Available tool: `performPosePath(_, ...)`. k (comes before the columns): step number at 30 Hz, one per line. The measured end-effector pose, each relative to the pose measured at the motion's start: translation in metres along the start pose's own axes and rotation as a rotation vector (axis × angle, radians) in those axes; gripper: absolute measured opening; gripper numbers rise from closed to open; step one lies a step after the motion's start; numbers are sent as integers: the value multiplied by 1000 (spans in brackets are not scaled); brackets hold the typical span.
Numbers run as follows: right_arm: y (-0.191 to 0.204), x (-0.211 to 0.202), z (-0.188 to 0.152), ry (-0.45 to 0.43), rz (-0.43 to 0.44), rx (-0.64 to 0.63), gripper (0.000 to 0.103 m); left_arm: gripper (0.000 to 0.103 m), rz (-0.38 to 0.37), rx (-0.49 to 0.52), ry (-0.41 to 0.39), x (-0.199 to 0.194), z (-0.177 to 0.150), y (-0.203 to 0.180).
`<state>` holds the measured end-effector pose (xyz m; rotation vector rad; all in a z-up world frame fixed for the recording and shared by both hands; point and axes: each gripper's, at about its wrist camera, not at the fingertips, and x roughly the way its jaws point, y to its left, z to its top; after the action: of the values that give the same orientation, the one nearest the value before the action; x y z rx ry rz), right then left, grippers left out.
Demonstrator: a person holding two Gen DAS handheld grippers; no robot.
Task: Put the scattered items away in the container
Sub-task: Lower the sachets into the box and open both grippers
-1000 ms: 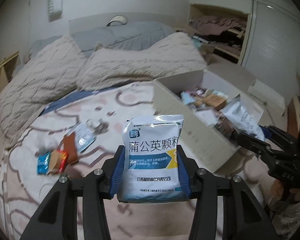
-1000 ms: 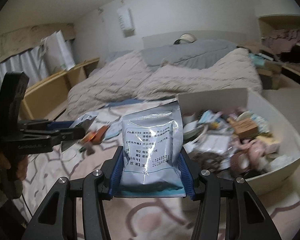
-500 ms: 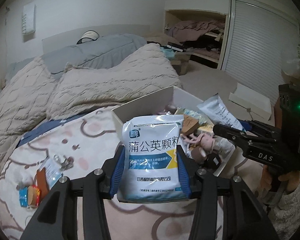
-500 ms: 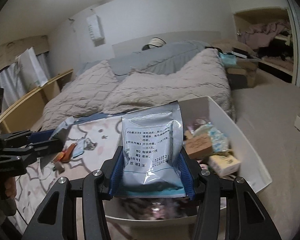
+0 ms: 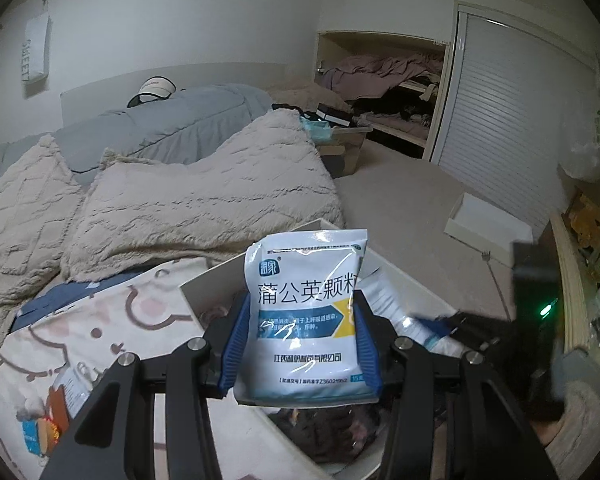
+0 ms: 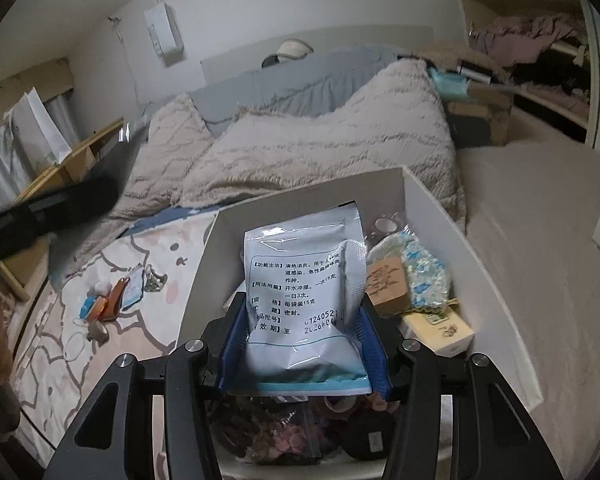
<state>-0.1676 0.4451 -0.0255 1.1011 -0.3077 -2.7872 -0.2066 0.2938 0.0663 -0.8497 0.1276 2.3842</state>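
**Inspector:** Report on the left gripper (image 5: 300, 344).

**Assistant:** Clenched on a white-and-blue sachet (image 5: 306, 312), blue pads pressing both side edges, the pack upright. Large print reads 蒲公英颗粒, the last character partly cut by the fold. A blue logo sits at top left, a yellow corner at the right, and a company line runs near the bottom; the code under it is too fine to read with certainty.

**Inspector:** And the right gripper (image 6: 302, 344)?

**Assistant:** Likewise grasping a pack, a pale blue sachet (image 6: 306, 288), back side showing. Legible lines: 功能主治, 用法用量, "一日3次", "每袋装15克", 密封. The batch digits are creased and only partly readable.

**Inspector:** Position of both packs relative to the container?

**Assistant:** Both are held above the white box (image 6: 452, 216), which stands on the patterned bed cover (image 6: 112, 264). In the right wrist view the sachet hangs over the box interior.

**Inspector:** Contents of the box?

**Assistant:** A brown block with embossed characters (image 6: 386, 284), a blue-and-white crinkled packet (image 6: 420, 268), a cream carton (image 6: 438, 328), a clear zip bag of dark pieces (image 6: 272, 436), a dark round item (image 6: 368, 432).

**Inspector:** Items outside it?

**Assistant:** A small cluster of packets (image 6: 112, 296) lies on the cover, well apart from the box. A wall hanging (image 5: 34, 52) reads "SWEET".
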Motion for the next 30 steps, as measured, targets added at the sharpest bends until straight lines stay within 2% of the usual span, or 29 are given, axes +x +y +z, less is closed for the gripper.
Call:
performPosePath(5, 4, 22, 2, 56, -26, -14, 53, 48, -24, -67, 2, 18, 10, 7)
performPosePath(8, 4, 36, -1, 121, -64, -18, 53, 48, -68, -135, 24, 31, 9, 17)
performPosePath(11, 0, 42, -9, 159, -46, 14, 53, 48, -71, -138, 51, 44, 7, 21)
performPosePath(16, -8, 44, -21, 193, -19, 87, 63, 48, -66, -149, 98, 68, 2, 27)
performPosePath(18, -13, 44, -24, 200, -13, 116, 68, 48, -71, -153, 119, 78, 0, 27)
performPosePath(19, -14, 43, -26, 200, -12, 127, 78, 48, -71, -154, 127, 83, -2, 27)
performPosePath(21, -15, 40, -28, 190, -16, 138, 86, 48, -72, -154, 142, 90, -4, 26)
performPosePath(30, -14, 24, -31, 160, 25, 153, 86, 48, -81, -144, 179, 118, -6, 17)
